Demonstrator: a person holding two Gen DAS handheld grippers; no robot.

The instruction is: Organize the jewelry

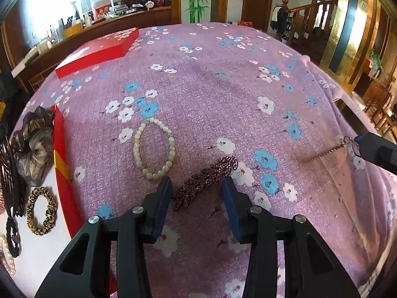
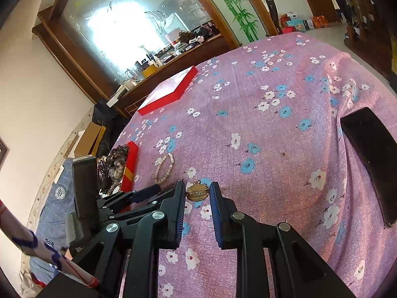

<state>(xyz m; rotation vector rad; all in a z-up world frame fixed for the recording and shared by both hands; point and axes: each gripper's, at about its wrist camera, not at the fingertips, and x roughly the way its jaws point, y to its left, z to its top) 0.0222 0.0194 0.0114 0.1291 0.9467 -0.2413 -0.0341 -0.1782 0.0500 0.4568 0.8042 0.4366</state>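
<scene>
A purple rhinestone leaf hair clip (image 1: 206, 181) lies on the purple floral cloth (image 1: 211, 87), between the fingers of my open left gripper (image 1: 197, 185). A pale bead bracelet (image 1: 153, 149) lies just left of it and also shows in the right wrist view (image 2: 165, 167). A gold fan-shaped brooch (image 2: 197, 192) lies between the tips of my open right gripper (image 2: 197, 191). In the left wrist view the right gripper's finger (image 1: 377, 149) is at the right edge beside the brooch (image 1: 325, 152). The open red box (image 1: 62, 164) at the left holds scrunchies (image 1: 41, 207) and other pieces.
The red box lid (image 1: 99, 52) lies at the far left of the table. A black phone (image 2: 372, 159) lies on the cloth at the right. A wooden sideboard with clutter (image 1: 74, 27) stands behind the table. The cloth drops off at the right edge (image 1: 347, 104).
</scene>
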